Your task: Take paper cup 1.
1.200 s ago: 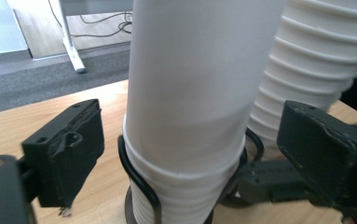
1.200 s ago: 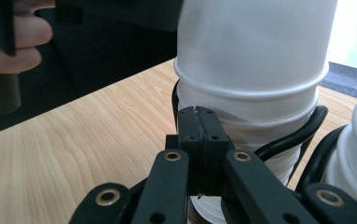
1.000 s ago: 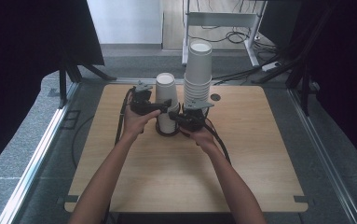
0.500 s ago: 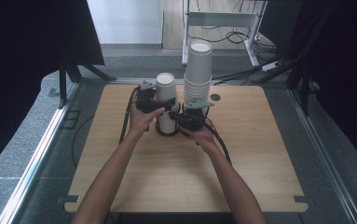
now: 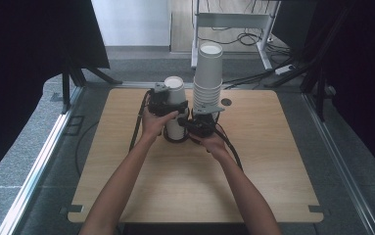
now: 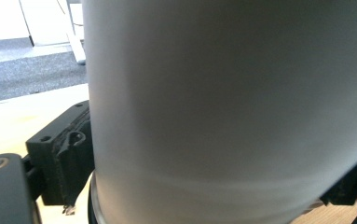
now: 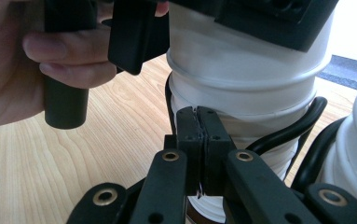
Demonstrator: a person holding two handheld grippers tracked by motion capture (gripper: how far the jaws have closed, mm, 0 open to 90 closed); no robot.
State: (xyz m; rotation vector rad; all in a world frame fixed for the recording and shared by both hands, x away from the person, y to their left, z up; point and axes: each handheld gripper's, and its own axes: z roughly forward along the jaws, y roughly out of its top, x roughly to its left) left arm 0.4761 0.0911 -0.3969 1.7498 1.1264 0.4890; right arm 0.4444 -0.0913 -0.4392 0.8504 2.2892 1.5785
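At the middle of the far part of the wooden table [image 5: 185, 186] we work on two stacks of white paper cups: a short stack [image 5: 176, 107] on the left and a taller stack [image 5: 207, 78] just beside it on the right. The left gripper [image 5: 168, 105] has come in a little and slightly down against the short stack, and its jaws have just been closing with the cup wall between them; in the left gripper view the white wall [image 6: 227, 107] stands very near, with a black pad [image 6: 64, 154] beside it on the left. We judge that the pads are now on the top cup, though the contact itself is not fully clear. The right gripper [image 7: 197, 135] has stayed in place, low at the base of the short stack, with its jaws closed together and nothing between them. This suggests that we are ready to lift one cup off, while the right gripper steadies the lower cups.
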